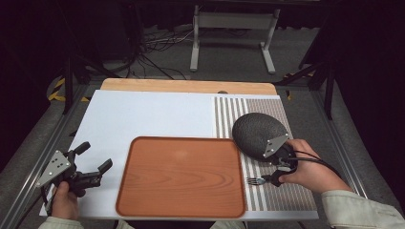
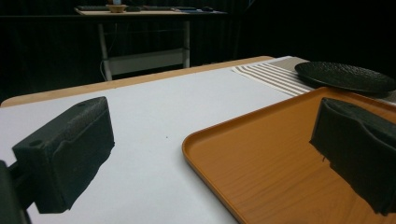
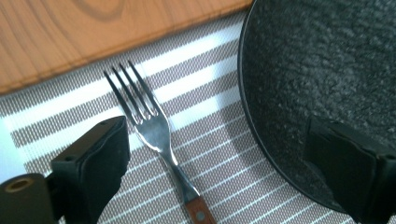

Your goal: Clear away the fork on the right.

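Fingers first: our left gripper [image 1: 94, 160] has its pads [image 2: 70, 151] spread wide over bare white table, left of the tray [image 1: 143, 191], gripping nothing. Tray looks like smooth wood-grain plastic with a low rim. On the tray's right, the fork [image 3: 152, 123] lies flat on the woven striped mat [image 3: 224, 154], between tray and plate [image 3: 327, 79]. Our right gripper [image 3: 215, 163] straddles it, wide open, empty. We reckon it's light, stiff, slippery steel, so pinch the wooden handle. Plate's pebbly, dark, probably breakable.
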Demonstrator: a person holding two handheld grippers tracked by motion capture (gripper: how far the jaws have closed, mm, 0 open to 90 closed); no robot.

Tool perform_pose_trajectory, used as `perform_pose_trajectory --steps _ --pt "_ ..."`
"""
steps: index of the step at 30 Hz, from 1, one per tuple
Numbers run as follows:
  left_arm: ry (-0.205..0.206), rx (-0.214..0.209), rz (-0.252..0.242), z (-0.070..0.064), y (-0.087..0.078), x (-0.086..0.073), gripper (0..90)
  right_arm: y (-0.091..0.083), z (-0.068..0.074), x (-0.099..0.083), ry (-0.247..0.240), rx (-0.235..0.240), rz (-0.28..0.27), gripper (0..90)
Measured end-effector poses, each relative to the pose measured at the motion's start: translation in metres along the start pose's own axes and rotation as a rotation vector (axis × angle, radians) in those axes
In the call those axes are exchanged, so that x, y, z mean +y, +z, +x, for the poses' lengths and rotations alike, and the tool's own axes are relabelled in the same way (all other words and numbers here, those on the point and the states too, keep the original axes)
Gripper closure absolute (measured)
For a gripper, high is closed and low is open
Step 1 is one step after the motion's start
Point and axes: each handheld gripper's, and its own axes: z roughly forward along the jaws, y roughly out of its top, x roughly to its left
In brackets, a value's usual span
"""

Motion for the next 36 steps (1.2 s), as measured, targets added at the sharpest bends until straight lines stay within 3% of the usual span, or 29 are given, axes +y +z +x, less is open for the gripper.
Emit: perform_pose_trajectory --steps 12,20,25,30,36 --pt "-0.001 0.002 -0.002 0.000 0.000 0.000 0.2 0.006 -0.001 -0.002 -0.021 0.044 0.106 10.1" --pt "-0.001 0.005 -0.003 0.000 0.000 0.000 0.2 0.010 -0.001 -0.005 -0.047 0.076 0.133 12.8" --pt "-0.001 0.005 -0.003 0.000 0.000 0.000 0.2 0.013 -0.001 -0.007 -0.085 0.100 0.169 23.5" --pt "-0.002 0.009 -0.004 0.000 0.000 0.000 0.2 0.018 0.000 -0.008 -0.208 0.138 0.195 36.8" --pt "-0.002 0.010 -0.005 0.000 0.000 0.000 0.2 0.023 0.000 -0.009 -0.234 0.170 0.257 50.0"
